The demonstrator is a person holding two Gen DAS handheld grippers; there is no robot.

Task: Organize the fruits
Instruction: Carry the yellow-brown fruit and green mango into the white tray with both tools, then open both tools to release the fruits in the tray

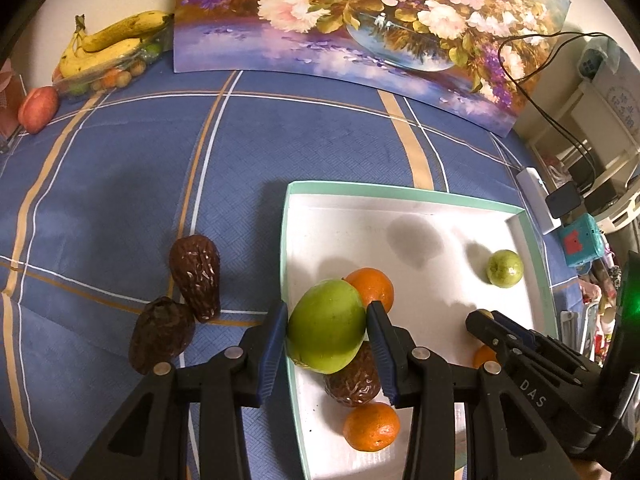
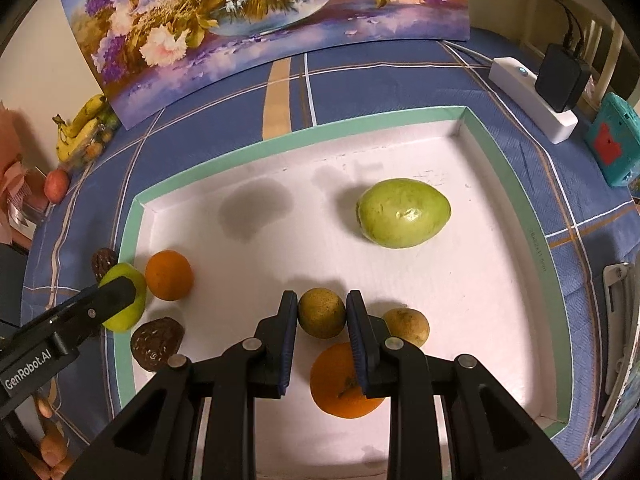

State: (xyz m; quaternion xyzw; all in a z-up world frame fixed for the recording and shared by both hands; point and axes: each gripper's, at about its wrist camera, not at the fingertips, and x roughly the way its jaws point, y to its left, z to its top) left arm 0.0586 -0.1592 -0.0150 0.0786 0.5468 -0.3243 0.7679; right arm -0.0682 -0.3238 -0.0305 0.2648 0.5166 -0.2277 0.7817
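Note:
My left gripper (image 1: 328,309) is shut on a large green fruit (image 1: 324,336), held over the left rim of the white tray (image 1: 400,194). Under and beside it in the tray lie two oranges (image 1: 370,287) and a dark wrinkled fruit (image 1: 352,386). Two more dark fruits (image 1: 196,276) rest on the blue cloth to the left. My right gripper (image 2: 322,299) is shut on a small brown-green round fruit (image 2: 322,314) just above the tray floor. A similar small fruit (image 2: 406,326) and an orange (image 2: 344,386) sit close by, and a big green fruit (image 2: 404,218) lies farther back.
Bananas (image 1: 108,42) over a bag of small fruits and a red apple (image 1: 38,108) sit at the far left. A flower painting (image 1: 360,20) leans at the back. A white power strip (image 2: 532,100) and a teal device (image 2: 612,144) lie right of the tray.

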